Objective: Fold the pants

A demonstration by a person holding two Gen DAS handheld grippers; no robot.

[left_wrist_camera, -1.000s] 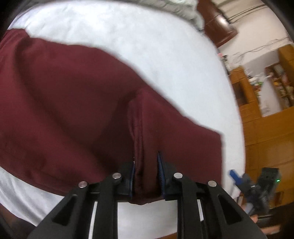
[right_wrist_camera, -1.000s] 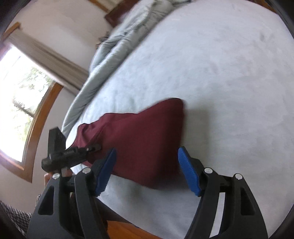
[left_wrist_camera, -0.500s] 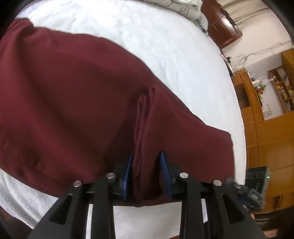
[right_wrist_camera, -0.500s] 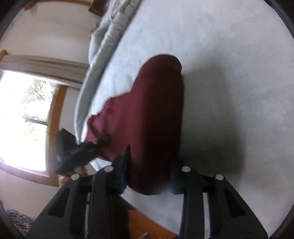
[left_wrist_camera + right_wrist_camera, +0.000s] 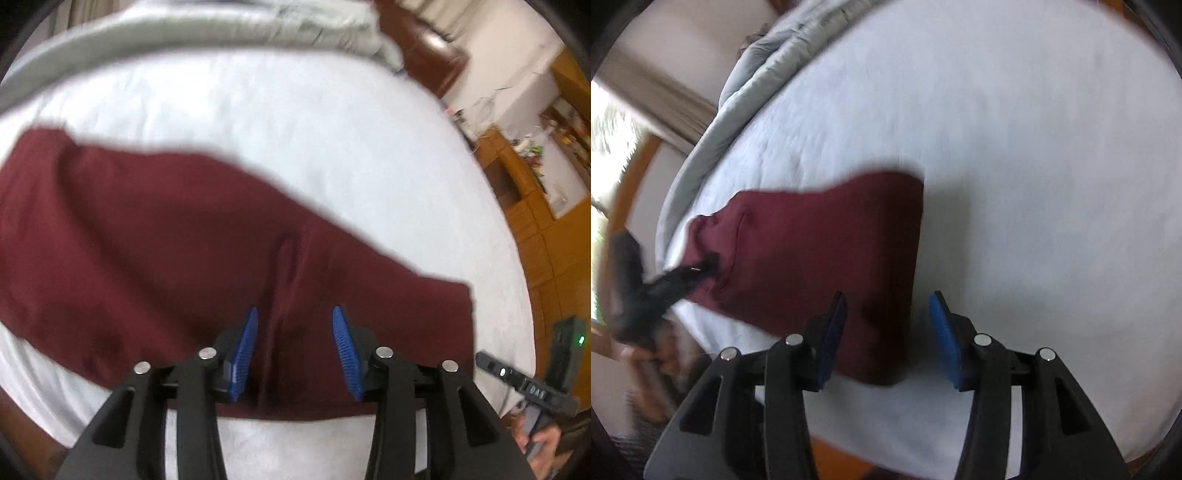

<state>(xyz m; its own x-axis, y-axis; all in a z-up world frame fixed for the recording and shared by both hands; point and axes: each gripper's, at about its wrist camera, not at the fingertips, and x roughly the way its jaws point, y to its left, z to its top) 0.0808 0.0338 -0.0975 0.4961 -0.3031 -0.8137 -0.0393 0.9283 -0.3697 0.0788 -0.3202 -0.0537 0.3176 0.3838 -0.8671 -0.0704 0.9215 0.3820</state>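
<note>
White bedding covers the bed [image 5: 295, 122], with a grey duvet [image 5: 184, 40] bunched along its far edge from 9 to 1 o'clock in the left wrist view and wooden cabinets [image 5: 546, 229] off at 3 o'clock.

Maroon pants [image 5: 147, 240] lie flat on the bed, their long axis running from 9 o'clock across to 4 o'clock in that view. A raised pleat [image 5: 284, 266] of cloth runs straight out from the left gripper [image 5: 293, 347] toward 12 o'clock. Its jaws are opening: the blue pads stand either side of the pleat without pressing it, so the cloth is let go.

In the right wrist view the pants [image 5: 820, 251] spread from the centre out to 9 o'clock, their straight end edge running from 12 to 6 o'clock. That edge falls between the jaws of the right gripper [image 5: 890, 336], which are also opening; its left pad sits over cloth, its right pad over bare sheet, and nothing is clamped.

Each hand is nearest its own end: the left near the middle of the near edge, the right at the end. A next fold would likely carry the right end along the long axis toward the left.
</note>
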